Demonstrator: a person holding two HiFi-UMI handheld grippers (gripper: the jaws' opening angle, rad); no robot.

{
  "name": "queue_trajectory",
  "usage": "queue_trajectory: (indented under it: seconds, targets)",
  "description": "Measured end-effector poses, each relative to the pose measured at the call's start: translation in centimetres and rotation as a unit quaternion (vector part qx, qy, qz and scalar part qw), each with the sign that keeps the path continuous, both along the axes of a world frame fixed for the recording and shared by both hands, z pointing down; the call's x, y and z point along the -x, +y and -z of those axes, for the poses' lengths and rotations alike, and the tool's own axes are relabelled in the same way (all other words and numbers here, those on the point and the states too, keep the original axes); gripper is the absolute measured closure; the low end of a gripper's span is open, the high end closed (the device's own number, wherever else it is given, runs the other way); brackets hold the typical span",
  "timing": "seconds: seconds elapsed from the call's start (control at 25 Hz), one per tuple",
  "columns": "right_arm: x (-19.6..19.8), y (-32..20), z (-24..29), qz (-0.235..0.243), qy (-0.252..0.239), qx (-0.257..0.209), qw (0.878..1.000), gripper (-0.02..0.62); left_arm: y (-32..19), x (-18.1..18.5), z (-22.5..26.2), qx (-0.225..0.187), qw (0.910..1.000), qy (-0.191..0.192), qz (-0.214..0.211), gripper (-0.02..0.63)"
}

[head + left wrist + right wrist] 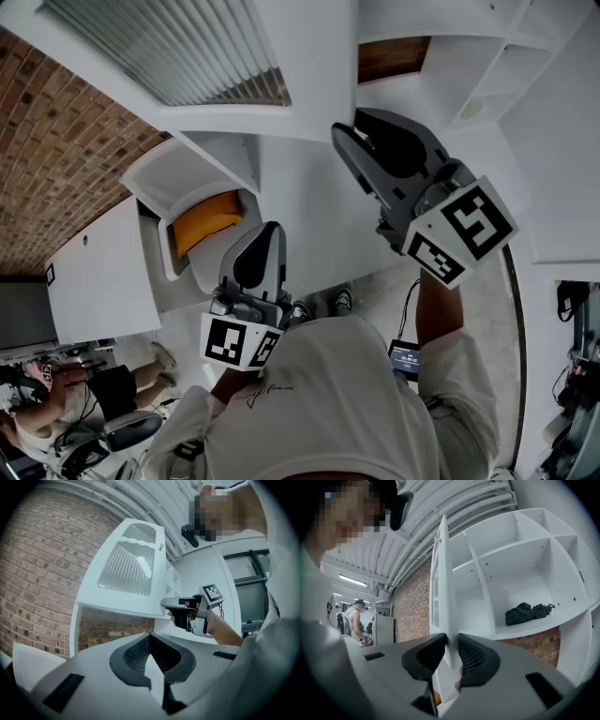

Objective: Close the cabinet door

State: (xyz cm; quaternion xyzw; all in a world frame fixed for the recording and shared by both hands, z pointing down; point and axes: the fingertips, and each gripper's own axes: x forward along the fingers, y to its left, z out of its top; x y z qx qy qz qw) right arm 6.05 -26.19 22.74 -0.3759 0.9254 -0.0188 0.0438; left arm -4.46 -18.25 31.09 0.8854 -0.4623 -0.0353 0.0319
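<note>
The right gripper (452, 641) pinches the edge of the open cabinet door (443, 588) near its lower corner. The door stands edge-on, out from the white shelves (520, 569), while the left gripper (150, 637) is held well clear, jaws pressed together on nothing. The closing swing looks ready to begin, and it calls for a steady push toward the shelves.
</note>
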Motion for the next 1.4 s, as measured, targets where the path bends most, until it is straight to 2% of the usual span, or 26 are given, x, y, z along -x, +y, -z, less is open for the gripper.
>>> queue_trajectory:
  seconds: [1.4]
  targets:
    - [-1.1, -4.0, -0.2, 0.017, -0.006, 0.004, 1.000, 0.491, -0.4, -0.8, -1.1, 0.014, 0.9998, -0.011, 0.000, 0.589]
